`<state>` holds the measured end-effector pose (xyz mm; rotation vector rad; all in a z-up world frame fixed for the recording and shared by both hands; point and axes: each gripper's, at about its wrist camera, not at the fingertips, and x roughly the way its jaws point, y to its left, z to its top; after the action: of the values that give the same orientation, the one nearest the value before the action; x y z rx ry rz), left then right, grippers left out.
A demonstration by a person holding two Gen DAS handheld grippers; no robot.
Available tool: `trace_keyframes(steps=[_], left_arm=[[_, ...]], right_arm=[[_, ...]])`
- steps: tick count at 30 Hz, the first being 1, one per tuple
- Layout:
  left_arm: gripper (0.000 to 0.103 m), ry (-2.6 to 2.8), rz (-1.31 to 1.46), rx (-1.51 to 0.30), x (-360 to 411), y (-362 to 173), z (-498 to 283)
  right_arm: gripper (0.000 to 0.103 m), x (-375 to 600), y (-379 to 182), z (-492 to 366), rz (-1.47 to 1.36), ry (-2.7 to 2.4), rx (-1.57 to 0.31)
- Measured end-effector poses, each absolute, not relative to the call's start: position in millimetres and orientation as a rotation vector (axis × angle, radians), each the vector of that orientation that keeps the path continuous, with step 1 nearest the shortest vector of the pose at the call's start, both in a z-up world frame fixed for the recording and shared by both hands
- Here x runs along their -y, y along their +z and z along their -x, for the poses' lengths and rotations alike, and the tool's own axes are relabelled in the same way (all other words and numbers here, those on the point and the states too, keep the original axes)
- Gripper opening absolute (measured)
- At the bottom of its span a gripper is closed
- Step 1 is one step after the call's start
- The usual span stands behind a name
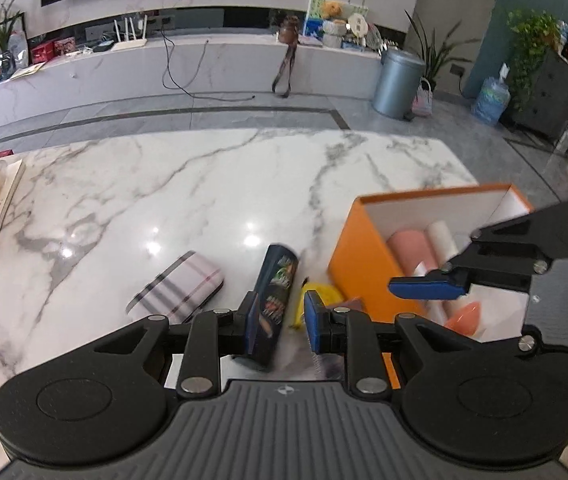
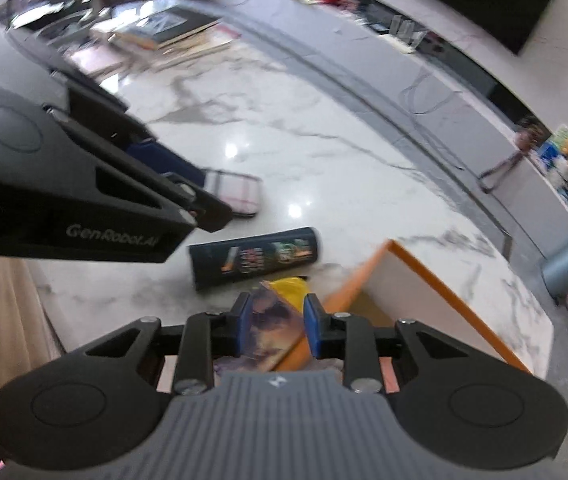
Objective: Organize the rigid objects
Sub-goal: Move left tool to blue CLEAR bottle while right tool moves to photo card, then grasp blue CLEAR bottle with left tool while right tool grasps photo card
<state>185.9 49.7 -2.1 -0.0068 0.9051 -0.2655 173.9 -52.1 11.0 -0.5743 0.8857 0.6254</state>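
Orange box (image 1: 367,252), lower right of left-wrist view, held pink roll (image 1: 405,250) & white roll (image 1: 441,236). Left gripper (image 1: 280,322) was nearly shut, nothing visibly gripped; dark printed tube (image 1: 274,296) lay on marble table (image 1: 204,184) under it. Right gripper (image 2: 276,326) pads were clamped on a purple-brown printed flat item (image 2: 274,322), box rim (image 2: 435,276) just beside.

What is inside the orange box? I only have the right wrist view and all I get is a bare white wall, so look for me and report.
Observer: A pink roll lies on its side inside the orange box.
Operator: Keep going. Tell me what is next to it.
Observer: A white roll lies right beside the pink one, on the side further from the orange wall that faces the left wrist camera.
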Motion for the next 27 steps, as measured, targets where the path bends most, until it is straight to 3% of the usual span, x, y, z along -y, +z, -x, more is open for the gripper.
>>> trace_keyframes(steps=[11, 15, 17, 18, 19, 21, 24, 27], left_arm=[[0.027, -0.306, 0.047, -1.007, -70.5, -50.5, -194.7], [0.027, -0.318, 0.079, -1.032, -73.9, -65.7, -195.8], [0.027, -0.323, 0.095, -1.044, -76.2, -71.5, -196.2], [0.027, -0.321, 0.105, -1.05, -77.6, -73.3, -196.7], [0.027, -0.32, 0.118, -1.054, -79.4, -75.0, -197.0], [0.027, -0.315, 0.146, -1.06, -82.9, -76.9, -197.8], [0.027, -0.31, 0.165, -1.087, -85.3, -81.2, -200.7], [0.031, -0.311, 0.171, -1.104, -85.5, -84.8, -201.7]], right_arm=[[0.029, 15.4, -35.0, -182.9, 0.909, 0.776, -1.019], [0.045, 7.7, -52.0, -182.6, 1.115, 0.854, -1.071], [0.064, 5.0, -57.8, -183.6, 1.197, 0.872, -1.073], [0.08, 4.0, -59.9, -184.6, 1.224, 0.885, -1.077], [0.089, 3.3, -61.3, -185.3, 1.248, 0.903, -1.075], [0.089, 2.5, -64.4, -187.1, 1.293, 0.955, -1.076], [0.099, -0.1, -73.2, -193.2, 1.345, 0.983, -1.08], [0.1, -3.3, -81.9, -201.3, 1.369, 1.0, -1.095]])
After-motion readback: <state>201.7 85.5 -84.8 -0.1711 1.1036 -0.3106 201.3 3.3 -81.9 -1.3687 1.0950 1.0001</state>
